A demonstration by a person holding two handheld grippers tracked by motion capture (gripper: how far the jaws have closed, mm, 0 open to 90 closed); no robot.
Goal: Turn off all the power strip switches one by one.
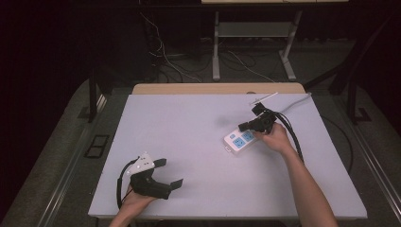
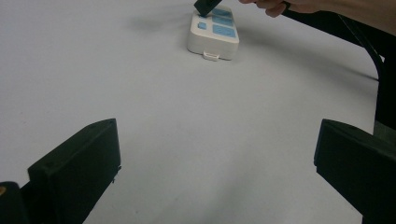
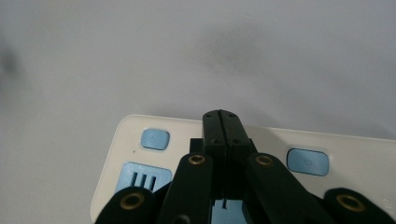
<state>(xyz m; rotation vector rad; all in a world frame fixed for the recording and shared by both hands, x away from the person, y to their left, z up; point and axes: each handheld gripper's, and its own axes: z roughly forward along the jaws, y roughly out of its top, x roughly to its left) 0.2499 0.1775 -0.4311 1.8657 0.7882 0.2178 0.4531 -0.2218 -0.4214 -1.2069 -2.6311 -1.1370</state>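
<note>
Your right tongs (image 3: 222, 116) are pinched shut over the strip (image 1: 239, 141); press straight down on a button (image 3: 154, 139). Left tongs (image 1: 164, 172) sit wide, idle.

Left gripper (image 1: 171, 174), at seven o'clock, jaws wide apart; right gripper (image 1: 242, 126), at two o'clock, jaws pressed together, pointing toward nine o'clock.

I am seeing a white power strip (image 3: 140, 135) showing light-blue sockets and buttons beneath my black right gripper (image 3: 220, 122).

Bare worktop (image 1: 189, 142) is lying open across the frame's centre and left; the power strip (image 1: 240, 140) is blocking right of centre.
</note>
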